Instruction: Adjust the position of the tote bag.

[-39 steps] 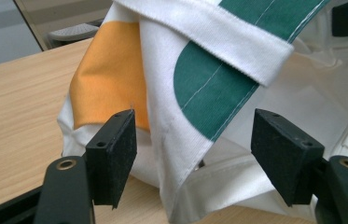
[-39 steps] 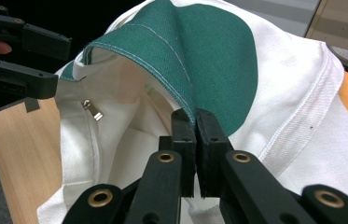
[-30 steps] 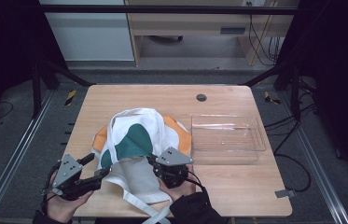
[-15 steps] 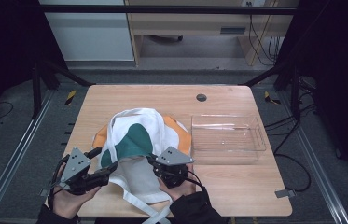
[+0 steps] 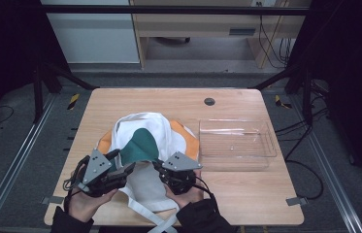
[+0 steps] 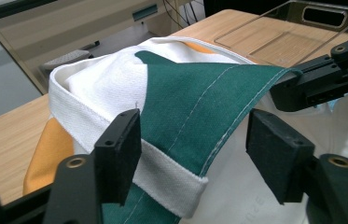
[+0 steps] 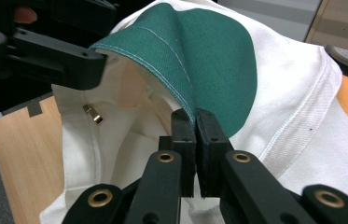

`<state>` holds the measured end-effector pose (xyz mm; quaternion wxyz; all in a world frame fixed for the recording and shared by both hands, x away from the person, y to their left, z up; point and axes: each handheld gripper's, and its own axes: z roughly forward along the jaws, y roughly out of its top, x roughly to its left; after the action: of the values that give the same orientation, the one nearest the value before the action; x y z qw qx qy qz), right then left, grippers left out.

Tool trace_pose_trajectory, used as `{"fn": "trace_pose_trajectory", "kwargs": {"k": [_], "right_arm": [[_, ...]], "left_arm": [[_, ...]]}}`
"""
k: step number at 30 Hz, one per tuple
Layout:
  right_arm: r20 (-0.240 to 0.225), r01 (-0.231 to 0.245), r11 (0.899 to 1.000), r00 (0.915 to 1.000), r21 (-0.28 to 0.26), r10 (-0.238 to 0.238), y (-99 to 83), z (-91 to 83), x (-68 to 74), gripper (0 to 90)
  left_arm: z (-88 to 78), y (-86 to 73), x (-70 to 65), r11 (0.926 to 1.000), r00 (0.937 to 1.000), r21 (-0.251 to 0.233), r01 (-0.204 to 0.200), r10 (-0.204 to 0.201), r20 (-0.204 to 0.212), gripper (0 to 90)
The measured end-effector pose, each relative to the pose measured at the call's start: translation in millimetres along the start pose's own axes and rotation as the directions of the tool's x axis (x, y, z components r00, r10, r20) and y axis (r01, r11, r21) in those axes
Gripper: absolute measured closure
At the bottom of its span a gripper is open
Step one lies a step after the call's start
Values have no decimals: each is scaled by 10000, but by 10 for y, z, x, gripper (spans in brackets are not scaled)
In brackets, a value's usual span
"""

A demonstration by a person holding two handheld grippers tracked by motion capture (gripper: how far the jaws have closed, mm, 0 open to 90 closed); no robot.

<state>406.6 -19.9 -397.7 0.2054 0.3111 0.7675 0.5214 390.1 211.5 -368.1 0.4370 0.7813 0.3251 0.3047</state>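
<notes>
So the canvas tote bag (image 5: 142, 145) sits on the wooden table (image 5: 246, 194), left of centre and reaching down toward the near edge, with its white strap (image 5: 144, 211) trailing off toward the person. A clear plastic tray (image 5: 237, 143) sits just beside it on the right, empty.

The right gripper (image 7: 195, 123) is clamped tight on the green rim (image 7: 162, 42) of the bag's mouth, lifting that hem up so you can see inside; there's a little brass clasp (image 7: 91, 114) in there. The left gripper (image 6: 192, 135) has its jaws apart, straddling the same green hem where it meets the white band (image 6: 162, 172). They've just been closing in, but the pads aren't touching cloth yet, so nothing's held on that side.

My take on doing this bit well: get the left pads fully over the hem, stitching included, before squeezing, not just the very edge or it'll slip out. Keep the right hand steady as the anchor. Once both have a bite, pull them apart gently so the mouth opens evenly instead of bunching
</notes>
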Motion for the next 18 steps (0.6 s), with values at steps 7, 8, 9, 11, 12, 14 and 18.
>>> {"fn": "trace_pose_trajectory", "kwargs": {"k": [7,8,9,11,12,14,18], "right_arm": [[26,11,10000,10000,-8,-11,9,-8,0,874],[30,41,10000,10000,-18,-41,9,-7,0,874],[29,39,10000,10000,-20,-39,9,-8,0,874],[31,21,10000,10000,-33,-21,11,-10,-2,874],[39,22,10000,10000,-19,-22,12,-13,-5,874],[37,23,10000,10000,-20,-22,13,-14,-5,874],[31,82,10000,10000,6,-82,6,-5,7,873]], "left_arm": [[117,39,-97,9985,9986,386,-376,391,-366,442],[131,40,-105,9982,9982,445,-411,429,-412,453],[152,40,-118,9977,9977,531,-417,444,-504,462],[174,36,-127,9972,9971,631,-392,431,-623,498],[177,34,-127,9970,9970,666,-386,429,-637,521],[194,21,-124,9965,9974,757,-346,392,-607,538],[221,-9,-135,9947,9965,956,-367,436,-708,620]]}}
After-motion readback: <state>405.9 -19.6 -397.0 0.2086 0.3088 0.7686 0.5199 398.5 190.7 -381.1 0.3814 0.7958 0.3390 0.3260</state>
